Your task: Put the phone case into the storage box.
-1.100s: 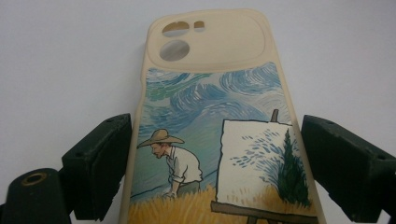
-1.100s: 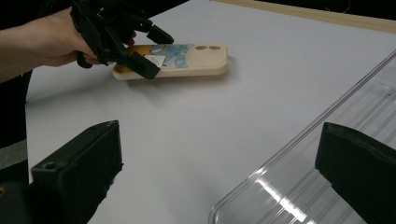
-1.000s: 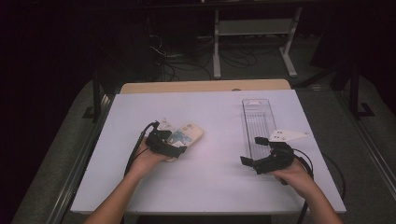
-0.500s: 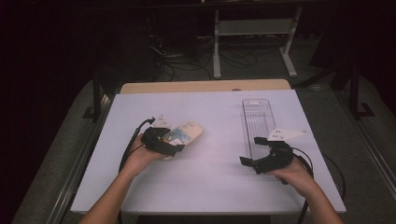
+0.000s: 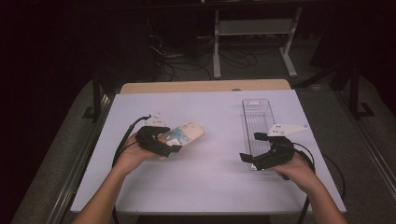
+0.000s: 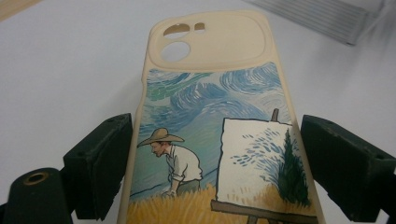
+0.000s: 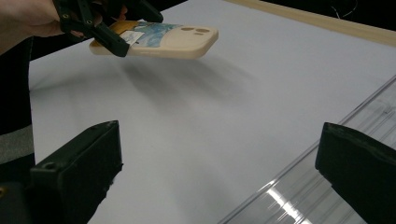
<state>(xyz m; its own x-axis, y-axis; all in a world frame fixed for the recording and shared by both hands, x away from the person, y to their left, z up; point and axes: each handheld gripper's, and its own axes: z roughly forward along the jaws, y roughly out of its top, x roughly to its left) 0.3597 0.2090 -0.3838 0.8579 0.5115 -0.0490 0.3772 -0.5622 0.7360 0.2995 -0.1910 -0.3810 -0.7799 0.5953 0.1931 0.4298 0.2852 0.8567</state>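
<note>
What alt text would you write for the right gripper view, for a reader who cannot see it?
A cream phone case with a painted back hangs above the white table, held at one end by the left gripper at top left, its shadow below it. The right gripper stands open and empty in the foreground, beside a clear tray.

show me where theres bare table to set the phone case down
The widest free patch of the white table lies between the left tool, which holds the cream painted phone case lifted off the surface, and the long clear plastic tray. The far strip behind both is bare too. It is crowded at the tray's near end, under the right tool.
</note>
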